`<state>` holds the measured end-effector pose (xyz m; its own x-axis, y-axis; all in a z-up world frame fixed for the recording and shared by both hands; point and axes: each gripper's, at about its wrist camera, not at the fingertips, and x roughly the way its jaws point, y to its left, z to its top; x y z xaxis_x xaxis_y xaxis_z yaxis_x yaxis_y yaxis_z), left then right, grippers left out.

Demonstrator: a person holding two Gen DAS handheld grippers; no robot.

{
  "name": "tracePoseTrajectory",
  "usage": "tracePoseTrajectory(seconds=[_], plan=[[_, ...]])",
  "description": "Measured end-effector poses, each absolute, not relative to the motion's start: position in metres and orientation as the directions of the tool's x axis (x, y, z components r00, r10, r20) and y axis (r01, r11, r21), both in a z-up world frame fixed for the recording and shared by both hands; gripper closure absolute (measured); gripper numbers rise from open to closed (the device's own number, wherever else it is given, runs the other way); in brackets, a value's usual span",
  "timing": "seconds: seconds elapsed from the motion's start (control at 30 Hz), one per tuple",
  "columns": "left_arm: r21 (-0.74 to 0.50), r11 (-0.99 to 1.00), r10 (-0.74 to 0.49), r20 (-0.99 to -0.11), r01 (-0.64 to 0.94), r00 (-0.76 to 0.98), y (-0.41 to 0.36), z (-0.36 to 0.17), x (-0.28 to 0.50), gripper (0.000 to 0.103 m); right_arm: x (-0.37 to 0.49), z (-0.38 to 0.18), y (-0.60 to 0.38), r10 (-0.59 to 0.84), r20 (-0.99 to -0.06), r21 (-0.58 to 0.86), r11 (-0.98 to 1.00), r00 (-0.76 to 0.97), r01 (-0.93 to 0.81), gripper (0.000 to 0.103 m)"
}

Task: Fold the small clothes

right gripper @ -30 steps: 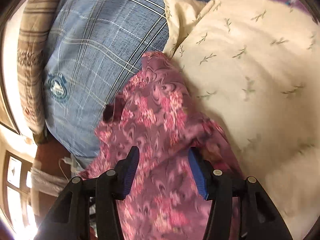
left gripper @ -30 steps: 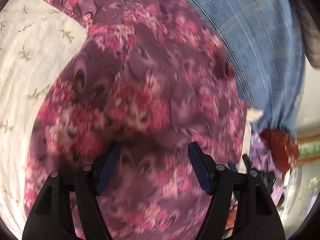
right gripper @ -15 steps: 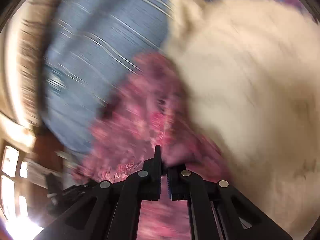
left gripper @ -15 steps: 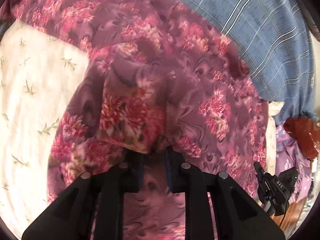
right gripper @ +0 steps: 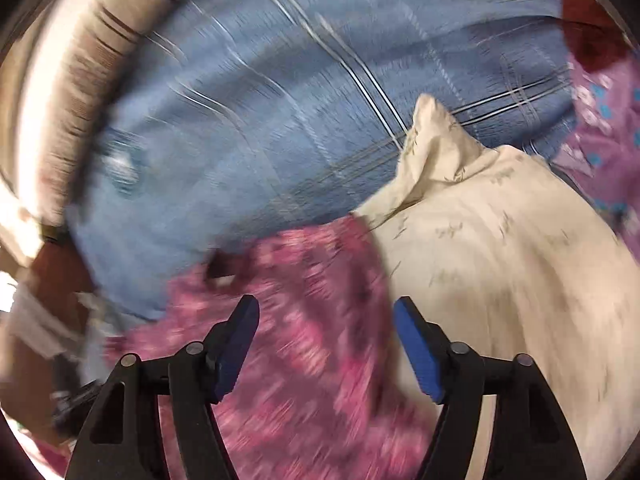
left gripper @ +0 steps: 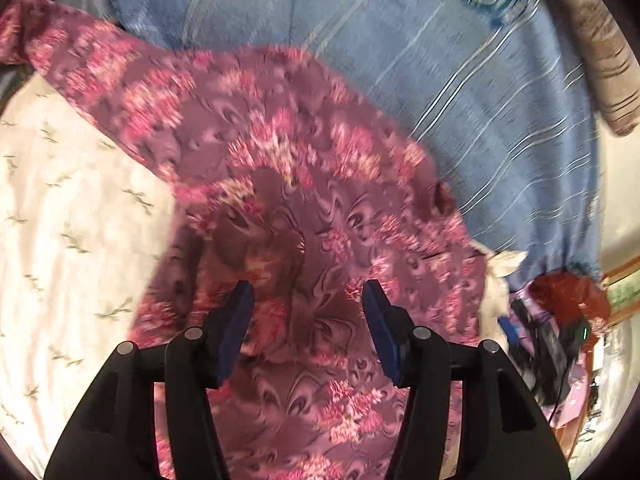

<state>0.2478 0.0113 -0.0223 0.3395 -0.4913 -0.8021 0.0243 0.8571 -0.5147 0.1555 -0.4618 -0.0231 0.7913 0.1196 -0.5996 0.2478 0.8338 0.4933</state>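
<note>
A purple garment with pink flowers (left gripper: 304,184) lies crumpled across a cream leaf-print cloth (left gripper: 72,240) and a blue plaid sheet (left gripper: 460,60). My left gripper (left gripper: 306,292) is open just above the garment's middle, holding nothing. In the right wrist view the same garment (right gripper: 312,320) lies under my right gripper (right gripper: 326,308), which is open and empty, its right finger over the cream cloth (right gripper: 500,260). Both views are motion-blurred.
A blue plaid sheet (right gripper: 280,120) covers the bed behind. A brown striped pillow (left gripper: 600,40) lies at the far edge. A pink-and-blue print cloth (right gripper: 600,120) and a dark red item (left gripper: 568,296) sit to the side, near dark cables.
Half a second ago both grippers were shut on the floral garment. Now both are open and have let it go; the garment has dropped and spread on the bed.
</note>
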Motion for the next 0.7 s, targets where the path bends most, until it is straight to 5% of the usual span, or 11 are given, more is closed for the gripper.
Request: tracePoseTrajectory(seconds=[0.1,0.13,0.17,0.23,0.33,0.43,0.7], plan=[[-0.456,0.887,-0.45,-0.822,0.071,0.35,-0.008,-0.026,0.255,0.048,0.205,-0.049,-0.457,0.117,-0.7,0.436,0.851,0.704,0.293,0.046],[-0.42,0.903,-0.421,-0.827,0.089,0.372,-0.012,-0.026,0.255,0.048,0.215,-0.054,-0.454,0.113,-0.723,0.412,0.862,0.681,0.295,0.088],[-0.334,0.936,-0.349,-0.842,0.112,0.411,-0.02,-0.028,0.257,0.048,0.222,-0.053,-0.45,0.113,-0.73,0.384,0.884,0.674,0.268,0.098],[-0.195,0.972,-0.233,-0.879,0.133,0.417,-0.032,-0.046,0.267,0.048,0.227,-0.054,-0.455,0.002,-0.742,0.285,0.907,0.67,0.312,0.099],[-0.125,0.978,-0.189,-0.876,0.168,0.444,-0.039,-0.05,0.269,0.048,0.231,-0.077,-0.474,0.065,-0.773,0.357,0.867,0.631,0.348,0.1],[-0.201,0.963,-0.259,-0.87,0.179,0.42,-0.026,-0.038,0.262,0.048,0.207,-0.055,-0.466,0.015,-0.725,0.338,0.879,0.689,0.336,0.091],[-0.302,0.953,-0.26,-0.846,-0.017,0.466,0.117,0.007,0.29,0.046,0.19,-0.007,-0.397,0.11,-0.676,0.312,0.938,0.729,0.148,0.087]])
